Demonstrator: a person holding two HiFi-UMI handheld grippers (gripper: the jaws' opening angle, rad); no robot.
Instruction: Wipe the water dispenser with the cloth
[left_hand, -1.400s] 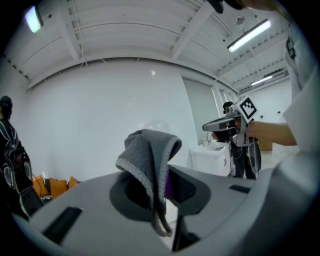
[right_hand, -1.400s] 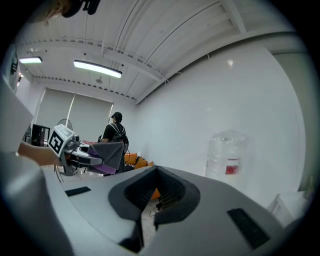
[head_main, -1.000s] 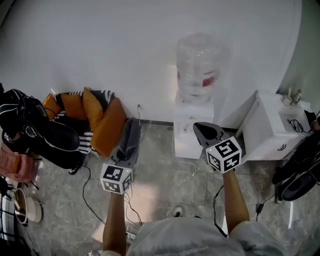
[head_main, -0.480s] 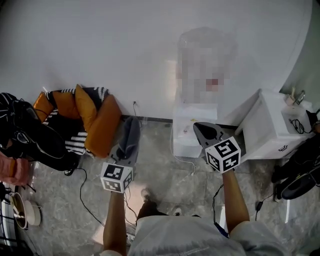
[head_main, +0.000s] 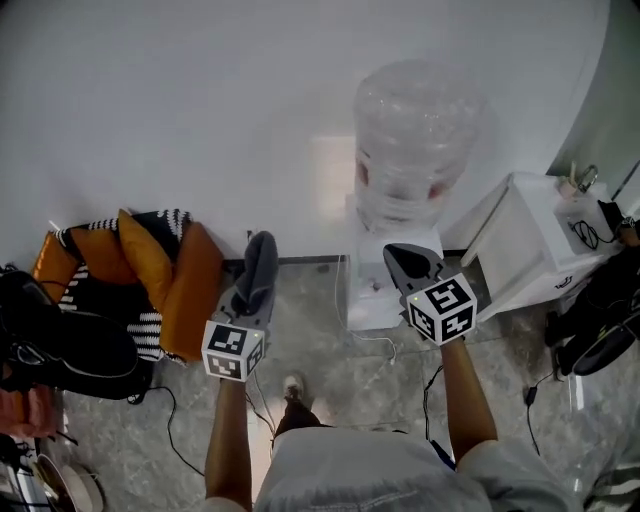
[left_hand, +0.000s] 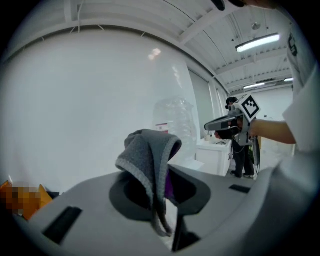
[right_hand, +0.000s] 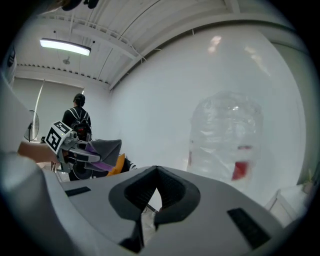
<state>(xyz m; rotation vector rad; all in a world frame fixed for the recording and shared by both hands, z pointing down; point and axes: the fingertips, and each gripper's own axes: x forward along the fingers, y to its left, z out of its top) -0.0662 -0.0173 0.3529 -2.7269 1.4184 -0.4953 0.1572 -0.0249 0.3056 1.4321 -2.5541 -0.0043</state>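
The white water dispenser (head_main: 385, 285) stands against the wall with a clear bottle (head_main: 412, 140) on top; the bottle (right_hand: 227, 137) also shows ahead in the right gripper view. My left gripper (head_main: 258, 262) is shut on a grey cloth (head_main: 260, 270) and hangs left of the dispenser, apart from it. In the left gripper view the cloth (left_hand: 150, 160) droops over the jaws. My right gripper (head_main: 412, 262) is shut with nothing in it and hovers in front of the dispenser's top.
Orange and striped cushions (head_main: 150, 270) lie by the wall at left, with black bags (head_main: 60, 350) beside them. A white cabinet (head_main: 530, 250) stands right of the dispenser. Cables (head_main: 430, 385) run over the grey floor. A person (right_hand: 77, 120) stands far off in the right gripper view.
The view has come closer to the wall and dispenser. Both grippers have moved forward and up a little, the left one still holding the cloth.
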